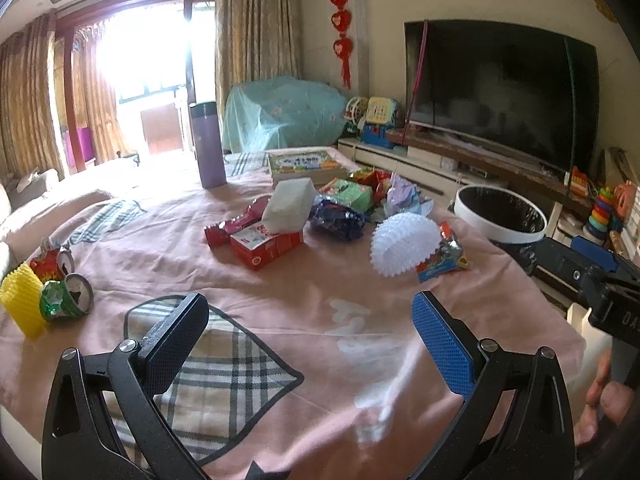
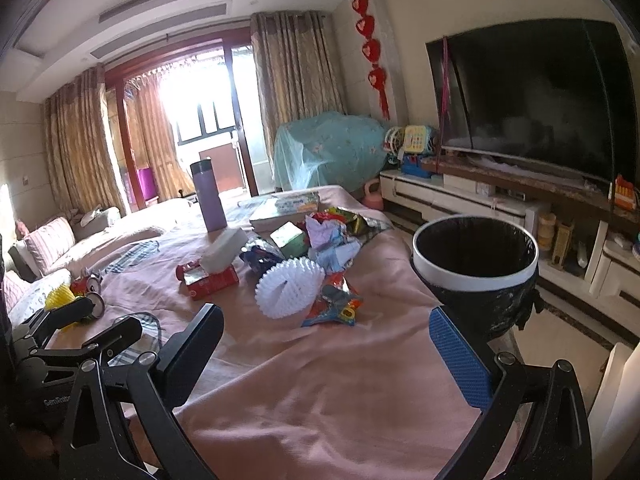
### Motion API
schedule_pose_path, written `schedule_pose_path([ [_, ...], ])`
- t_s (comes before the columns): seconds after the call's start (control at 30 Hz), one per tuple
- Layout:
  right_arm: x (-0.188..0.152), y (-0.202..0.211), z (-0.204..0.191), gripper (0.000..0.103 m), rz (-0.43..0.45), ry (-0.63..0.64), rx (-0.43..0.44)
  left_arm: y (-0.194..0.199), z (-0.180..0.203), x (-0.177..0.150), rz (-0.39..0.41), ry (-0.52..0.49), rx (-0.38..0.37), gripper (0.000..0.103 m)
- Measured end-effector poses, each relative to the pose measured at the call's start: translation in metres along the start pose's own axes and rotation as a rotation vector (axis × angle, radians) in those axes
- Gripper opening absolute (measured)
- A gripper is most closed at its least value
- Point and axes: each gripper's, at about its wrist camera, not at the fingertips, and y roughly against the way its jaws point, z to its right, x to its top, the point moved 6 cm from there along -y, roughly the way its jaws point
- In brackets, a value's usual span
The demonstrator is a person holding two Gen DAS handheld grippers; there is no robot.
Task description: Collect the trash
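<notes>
Table w/ pink cloth [image 1: 280, 320] fills most of both views; TV [image 1: 500, 92] on far right wall, bright window far left. Trash bin [image 2: 474, 276], white rim, black liner, sits just beside the table's right edge; prob placed there so litter can be dropped w/o a long carry; looks empty as far as the liner shows, so I'd judge the task at its start.

Litter lies mid-table toward the far side: red tissue box [image 1: 266, 246] w/ white tissue standing up out of it; white spiky foam net [image 1: 402, 240] right of it, touching a crinkled snack wrapper [image 1: 442, 258]; more wrappers and crumpled paper [image 2: 332, 240] heaped behind, near a book stack. Purple flask [image 1: 208, 146] upright at far side; prob not trash. Near left edge: yellow foam net [image 1: 22, 300] beside crushed cans [image 1: 68, 296].

Left gripper [image 1: 308, 344] is spread wide, nothing in it, over bare cloth nearside; right gripper [image 2: 324, 356] likewise released and empty, pointed toward the spiky net w/ the bin at its right; both well apart from any litter; seems a ready pose before reaching. Nearest pick for the right looks like the net/wrapper pair, being close to the bin.
</notes>
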Motion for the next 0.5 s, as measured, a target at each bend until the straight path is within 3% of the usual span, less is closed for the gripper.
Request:
schedule_pose_path([
  [0.13,-0.001,-0.016,0.012,0.086,-0.058,-0.025,0.000,-0.019,0.002,0.004,-0.042,-0.007,-0.016,0.100],
  [0.2,-0.001,-0.026,0.017,0.073,-0.091,-0.044,0.011,-0.029,0.006,0.007,-0.061,-0.018,-0.028,0.097],
  [0.33,-0.003,-0.046,0.024,0.064,-0.146,-0.065,0.031,-0.049,0.015,0.015,-0.098,-0.032,-0.058,0.089],
  [0.5,-0.003,-0.069,0.030,0.055,-0.201,-0.083,0.049,-0.074,0.028,0.025,-0.132,-0.051,-0.085,0.087],
])
